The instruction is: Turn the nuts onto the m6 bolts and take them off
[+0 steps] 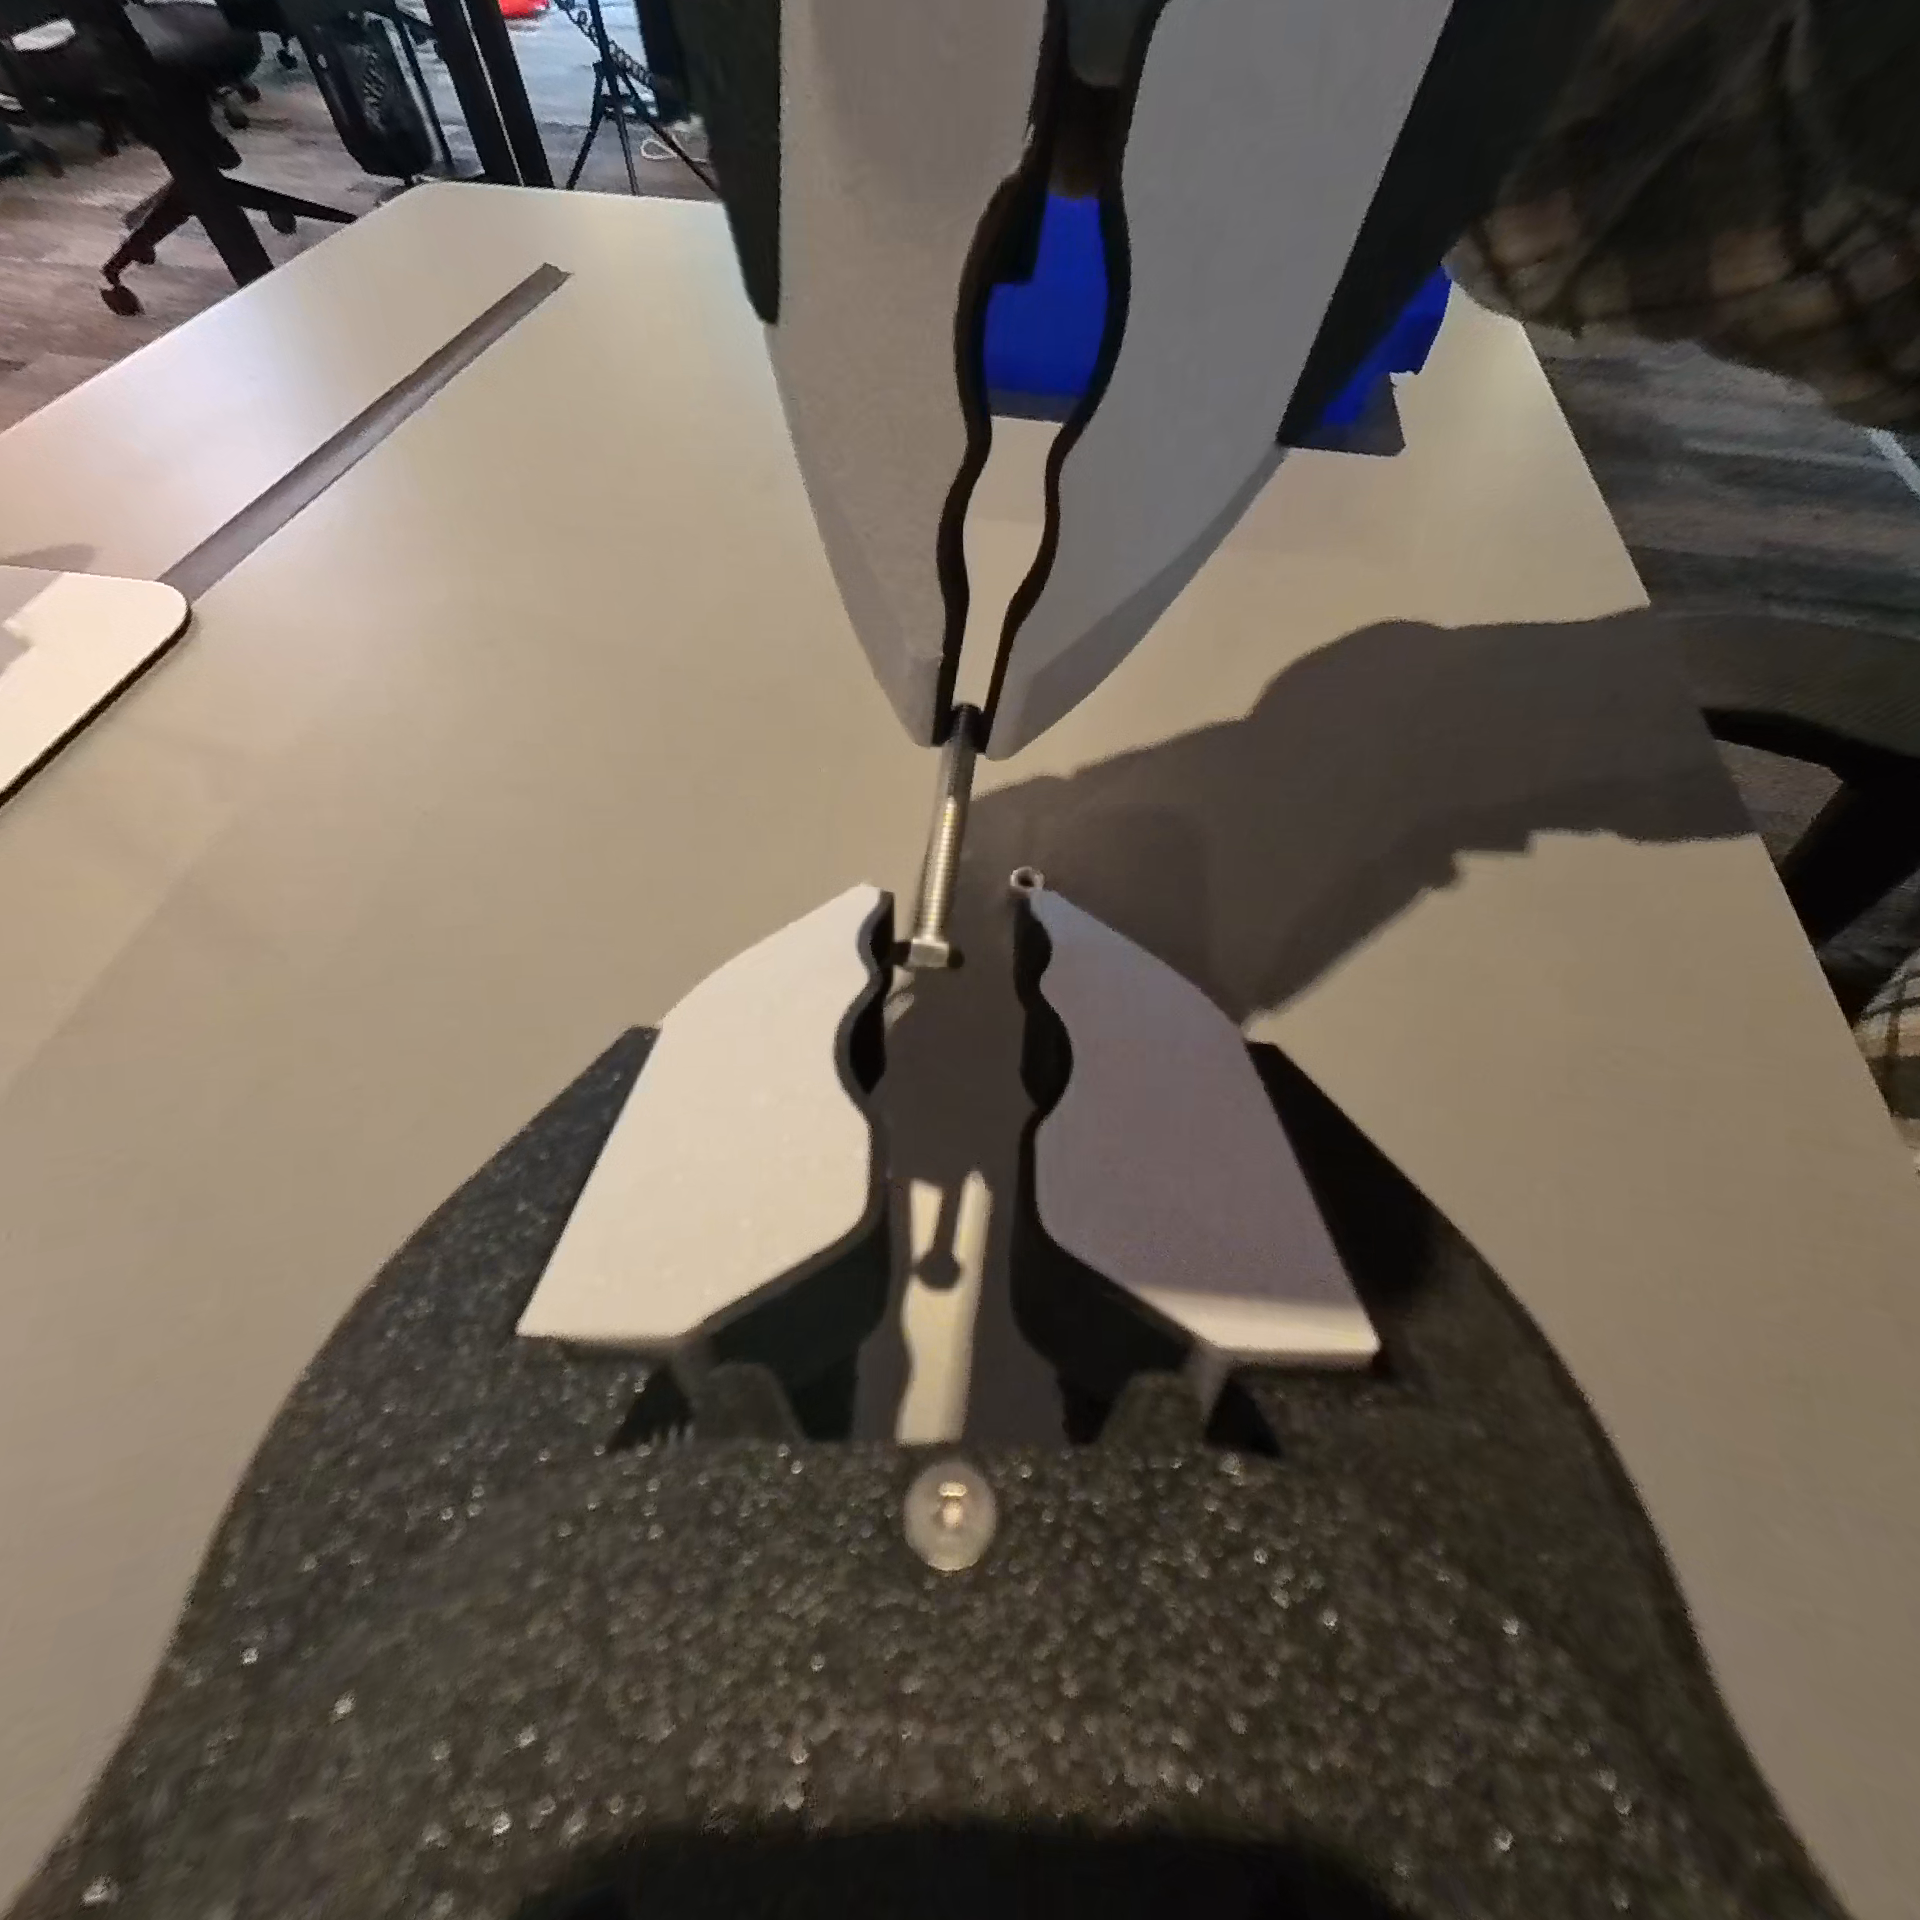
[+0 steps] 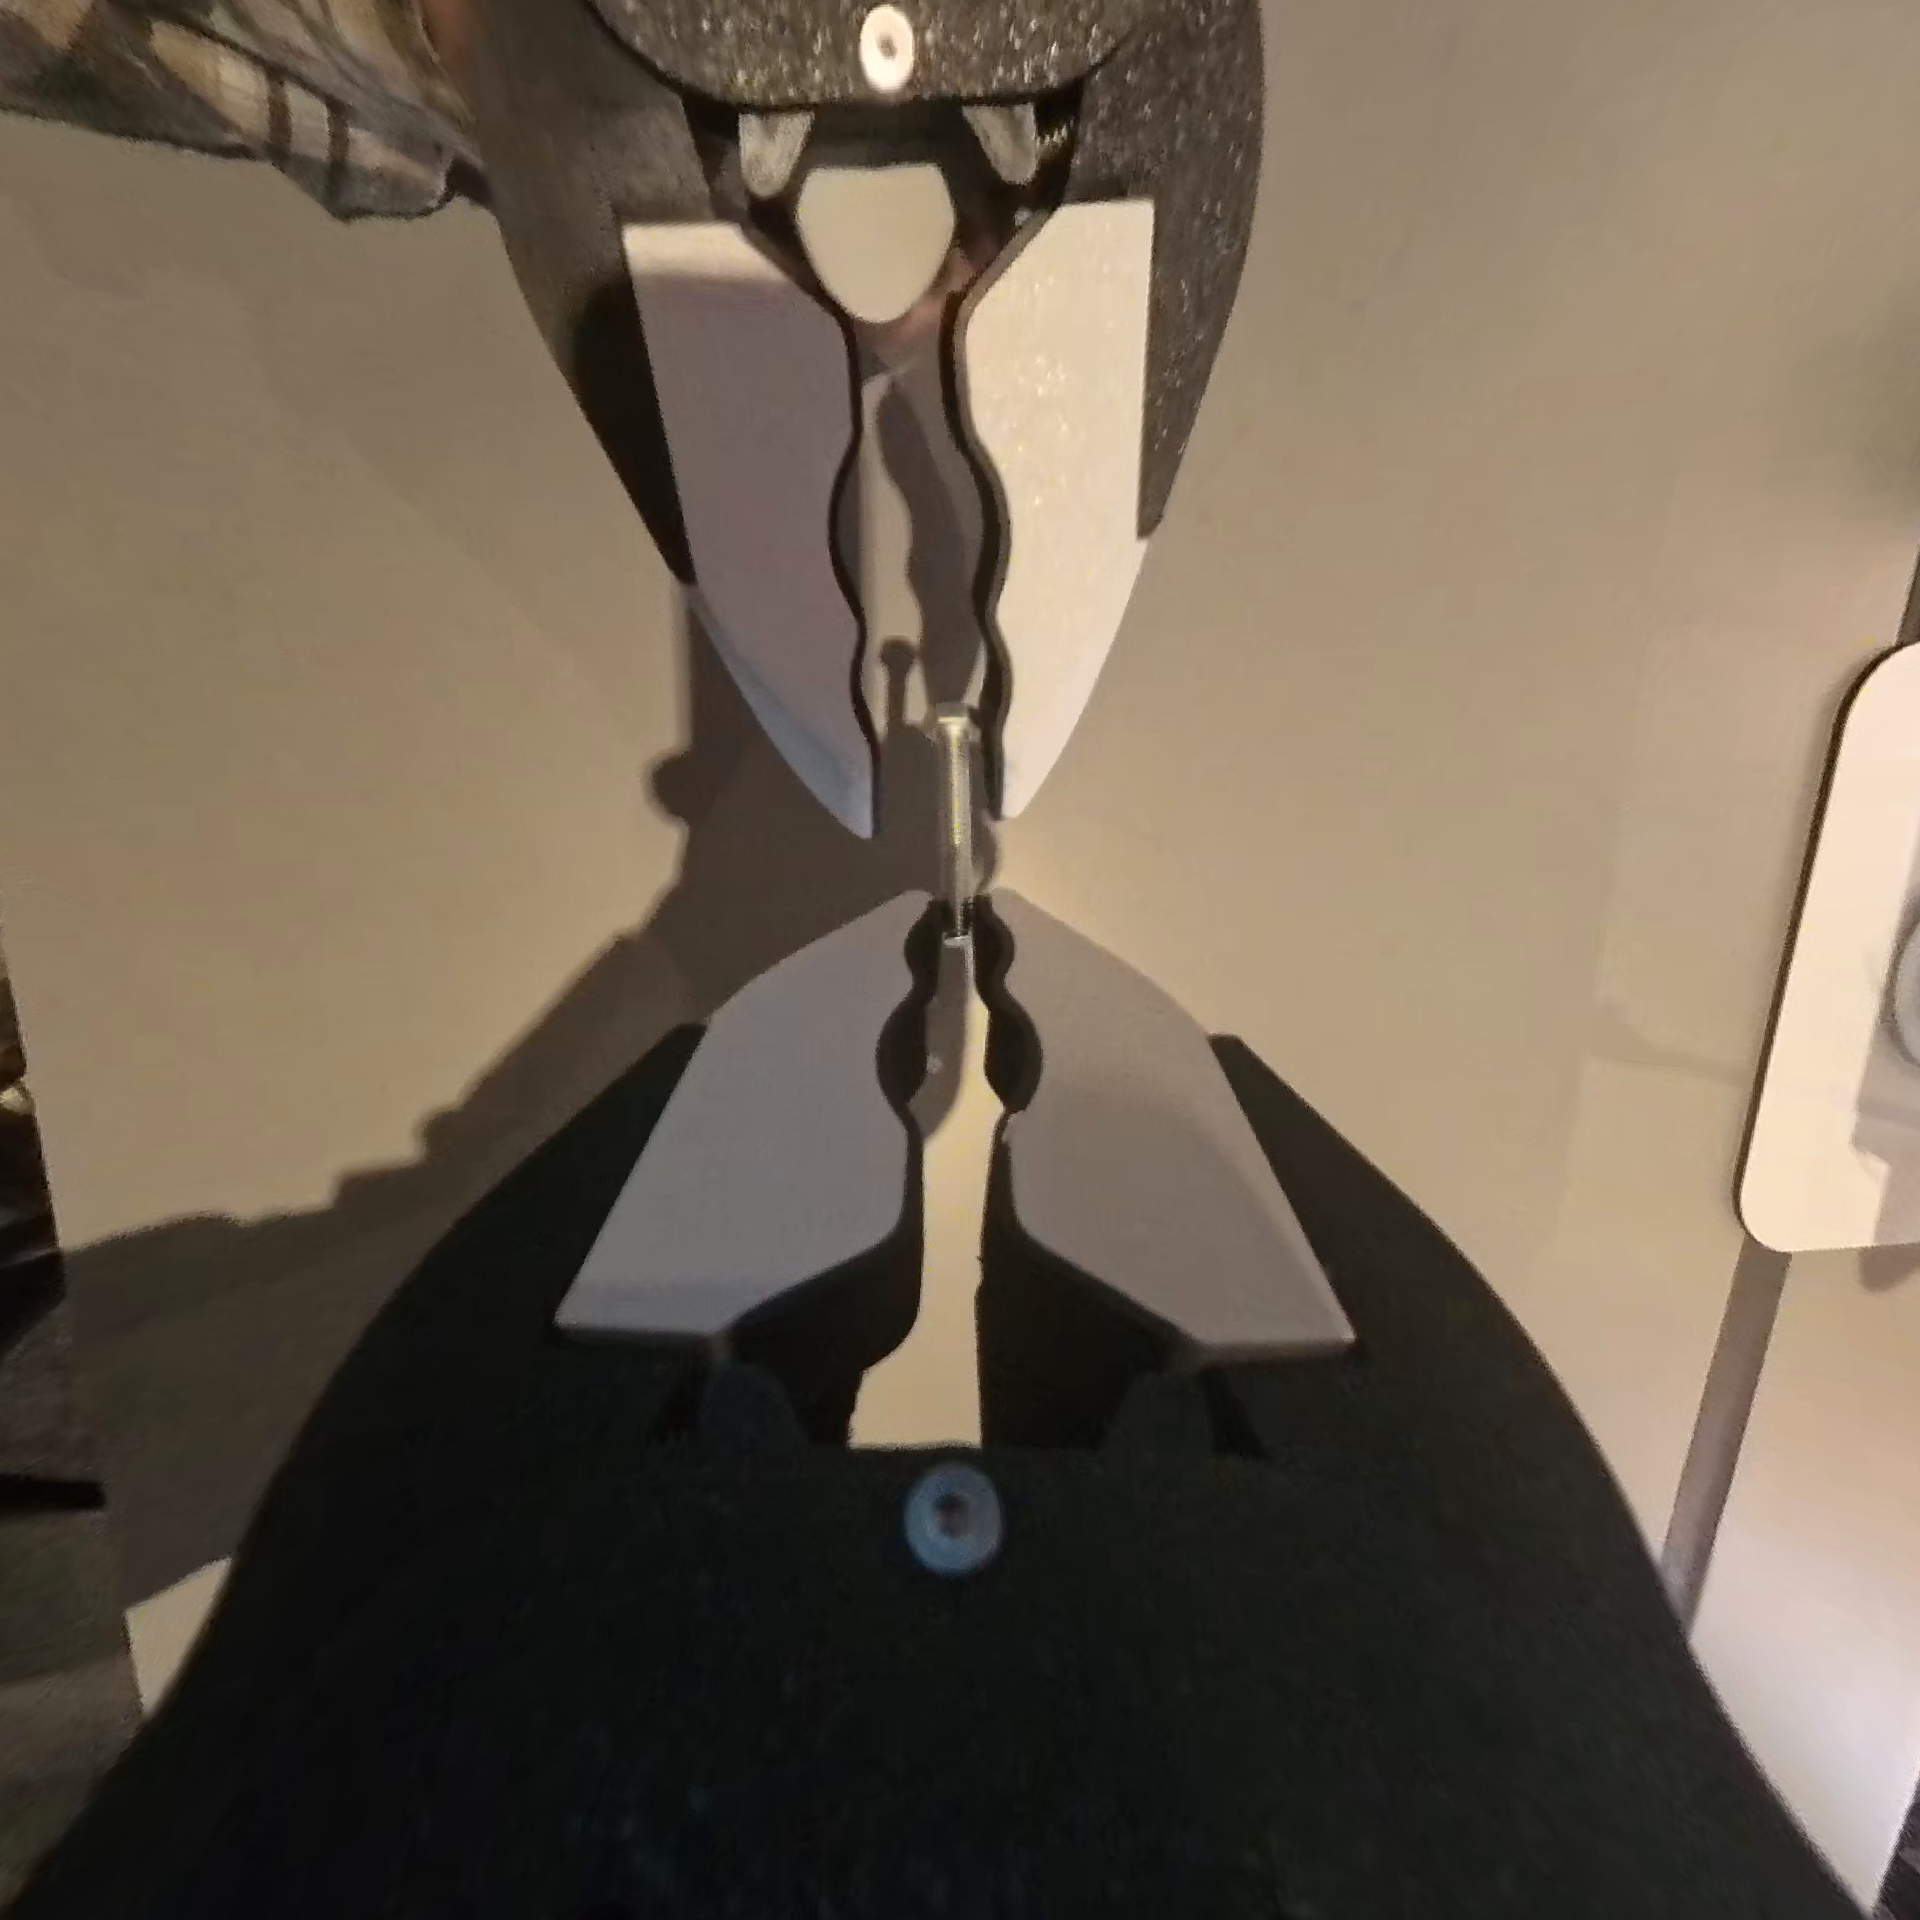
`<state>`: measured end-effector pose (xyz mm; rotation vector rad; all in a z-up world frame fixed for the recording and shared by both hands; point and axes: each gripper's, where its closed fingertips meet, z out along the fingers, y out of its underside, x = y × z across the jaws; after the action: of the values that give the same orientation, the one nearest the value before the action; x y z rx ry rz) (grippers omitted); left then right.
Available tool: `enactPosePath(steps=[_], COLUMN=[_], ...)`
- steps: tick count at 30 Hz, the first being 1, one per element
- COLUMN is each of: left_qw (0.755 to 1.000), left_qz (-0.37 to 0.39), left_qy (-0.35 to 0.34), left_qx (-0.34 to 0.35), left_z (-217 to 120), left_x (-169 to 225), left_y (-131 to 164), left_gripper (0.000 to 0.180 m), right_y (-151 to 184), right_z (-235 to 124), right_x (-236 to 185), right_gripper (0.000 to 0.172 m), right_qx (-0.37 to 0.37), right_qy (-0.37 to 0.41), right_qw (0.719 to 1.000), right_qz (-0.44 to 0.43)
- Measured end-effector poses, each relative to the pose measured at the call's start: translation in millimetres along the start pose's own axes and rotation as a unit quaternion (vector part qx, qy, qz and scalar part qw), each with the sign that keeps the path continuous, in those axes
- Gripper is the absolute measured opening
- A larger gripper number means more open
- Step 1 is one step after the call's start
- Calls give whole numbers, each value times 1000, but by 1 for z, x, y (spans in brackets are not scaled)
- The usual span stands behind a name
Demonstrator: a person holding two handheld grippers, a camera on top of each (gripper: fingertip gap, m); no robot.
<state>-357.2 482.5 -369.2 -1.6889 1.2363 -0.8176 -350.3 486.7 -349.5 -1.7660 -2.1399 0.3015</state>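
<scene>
Grey-fingered grippers point(image 1: 956, 914) (black speckled bodies)

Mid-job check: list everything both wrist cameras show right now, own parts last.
Bolt: one, silver, in the air between the two grippers, threaded end in the right gripper, head by the left gripper's left pad.
Nut: one, silver, on the table at the left gripper's right fingertip.
Table: one, beige, under everything.
Board: one, white, rounded corners, at the table edge.
Blue part: one, behind the right gripper.
Office chairs: black, on the floor beyond the table.
Sleeve: plaid, behind the right gripper.
Left gripper: open around the bolt head.
Right gripper: shut on the bolt.
</scene>
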Motion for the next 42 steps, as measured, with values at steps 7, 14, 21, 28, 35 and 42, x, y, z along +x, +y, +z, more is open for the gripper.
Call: enactPosePath(steps=[7,14,21,28,35,42], left_qw=[1000,997,975,969,972,990], left_qz=[7,-48,-130,-138,-127,-82], left_qy=[-8,-11,37,50,54,29], left_qx=[-7,55,176,196,190,108], left_z=[-1,-12,-30,-33,-31,-21], left_x=[-1,-8,-11,-9,-6,-4], left_y=[2,-14,-39,-44,-44,-30], left_gripper=[10,10,9,10,10,31], right_y=[-5,-12,-26,-55,-63,-59], right_z=[-1,-14,-48,-36,-38,-46], right_x=[-1,14,25,20,19,18], right_gripper=[5,17,26,28,5,5], right_qx=[-9,96,519,563,536,346], right_qy=[-1,42,-3,-30,-61,-55], right_qw=[1000,994,817,785,805,922], right_qz=[-8,42,249,256,248,163])
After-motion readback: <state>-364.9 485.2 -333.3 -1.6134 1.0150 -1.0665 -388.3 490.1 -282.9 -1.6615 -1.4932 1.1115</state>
